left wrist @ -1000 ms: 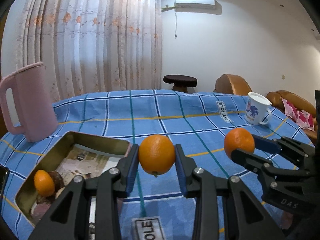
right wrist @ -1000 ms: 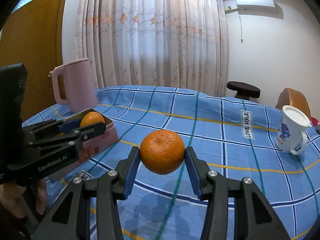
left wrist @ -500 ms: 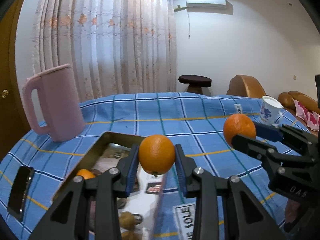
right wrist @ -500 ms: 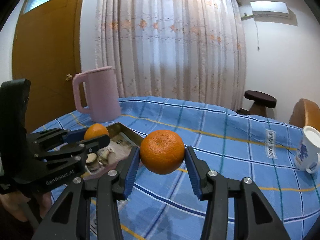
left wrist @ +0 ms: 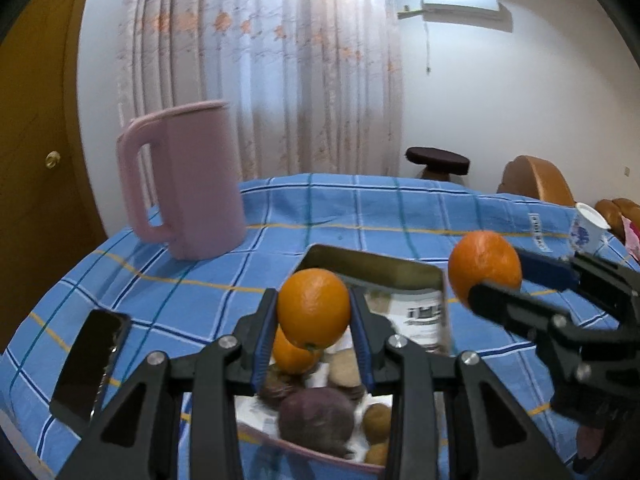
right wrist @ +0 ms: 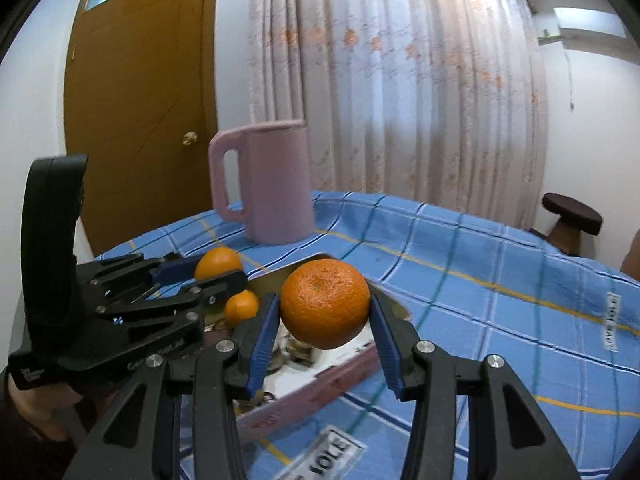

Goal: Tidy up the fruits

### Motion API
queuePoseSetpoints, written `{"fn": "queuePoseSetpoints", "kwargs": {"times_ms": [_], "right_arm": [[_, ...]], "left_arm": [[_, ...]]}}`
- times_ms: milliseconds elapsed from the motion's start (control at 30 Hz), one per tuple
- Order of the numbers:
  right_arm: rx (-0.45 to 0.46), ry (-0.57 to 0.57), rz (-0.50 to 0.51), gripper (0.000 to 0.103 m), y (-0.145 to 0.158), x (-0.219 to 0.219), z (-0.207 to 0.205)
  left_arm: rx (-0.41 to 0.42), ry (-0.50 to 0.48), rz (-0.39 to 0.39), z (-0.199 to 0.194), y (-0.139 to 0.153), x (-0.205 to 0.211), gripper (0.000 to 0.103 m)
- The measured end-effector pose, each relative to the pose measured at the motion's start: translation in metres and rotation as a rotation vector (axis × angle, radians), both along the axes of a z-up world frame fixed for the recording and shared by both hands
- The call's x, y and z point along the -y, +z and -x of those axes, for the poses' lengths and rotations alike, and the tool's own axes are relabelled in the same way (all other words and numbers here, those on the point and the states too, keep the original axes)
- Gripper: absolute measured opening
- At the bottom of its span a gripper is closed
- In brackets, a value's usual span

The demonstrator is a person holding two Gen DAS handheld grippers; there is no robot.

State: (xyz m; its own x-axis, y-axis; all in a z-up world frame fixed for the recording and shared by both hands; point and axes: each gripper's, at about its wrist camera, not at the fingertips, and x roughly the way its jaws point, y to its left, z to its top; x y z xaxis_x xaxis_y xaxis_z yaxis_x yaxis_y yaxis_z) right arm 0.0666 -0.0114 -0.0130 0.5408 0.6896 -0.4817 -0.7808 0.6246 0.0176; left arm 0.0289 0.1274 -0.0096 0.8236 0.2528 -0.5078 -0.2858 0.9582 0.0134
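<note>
Soft daylight filters through the curtain (left wrist: 260, 72) and lights the room evenly, fairly bright, with faint shadows only. Both views bulge like a fisheye, with black corners at every edge. The tin's contents (left wrist: 320, 412) at lower centre smear with motion blur, and the checked cloth (right wrist: 500, 280) looks slightly soft

A wooden door (right wrist: 140, 120) stands beside pale floral curtains (left wrist: 260, 72). An air conditioner (left wrist: 460, 2) hangs on the white wall (left wrist: 520, 100), above a dark round stool (left wrist: 437, 160).
</note>
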Motion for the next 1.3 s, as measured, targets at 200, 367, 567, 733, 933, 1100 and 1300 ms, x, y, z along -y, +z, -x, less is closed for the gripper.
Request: {"fn": "queuePoseSetpoints", "kwargs": {"times_ms": [200, 367, 567, 733, 933, 1100, 1300], "right_arm": [[-0.052, 0.038, 0.031, 0.048, -0.019, -0.019, 0.0], [-0.085, 0.059, 0.071, 0.048, -0.034, -0.026, 0.0], [-0.113, 0.075, 0.123, 0.049, -0.045, -0.035, -0.001], [-0.132, 0.086, 0.134, 0.049, -0.051, -0.035, 0.0], [-0.135, 0.101, 0.103, 0.065, -0.046, -0.029, 0.003], [-0.11, 0.071, 0.082, 0.065, -0.037, -0.015, 0.007], [-0.063, -0.029, 0.074, 0.074, -0.024, 0.01, 0.01]], "left_arm": [[-0.035, 0.033, 0.027, 0.001, -0.013, -0.018, 0.036], [-0.066, 0.034, 0.054, -0.003, -0.024, -0.024, 0.036], [-0.078, 0.038, 0.053, -0.003, -0.029, -0.024, 0.039], [-0.094, 0.037, 0.055, -0.002, -0.032, -0.024, 0.048], [-0.06, 0.042, 0.06, 0.008, -0.024, -0.022, 0.073], [0.009, 0.039, 0.04, 0.02, -0.007, -0.015, 0.08], [0.054, 0.032, 0.042, 0.029, 0.004, -0.01, 0.081]]}}
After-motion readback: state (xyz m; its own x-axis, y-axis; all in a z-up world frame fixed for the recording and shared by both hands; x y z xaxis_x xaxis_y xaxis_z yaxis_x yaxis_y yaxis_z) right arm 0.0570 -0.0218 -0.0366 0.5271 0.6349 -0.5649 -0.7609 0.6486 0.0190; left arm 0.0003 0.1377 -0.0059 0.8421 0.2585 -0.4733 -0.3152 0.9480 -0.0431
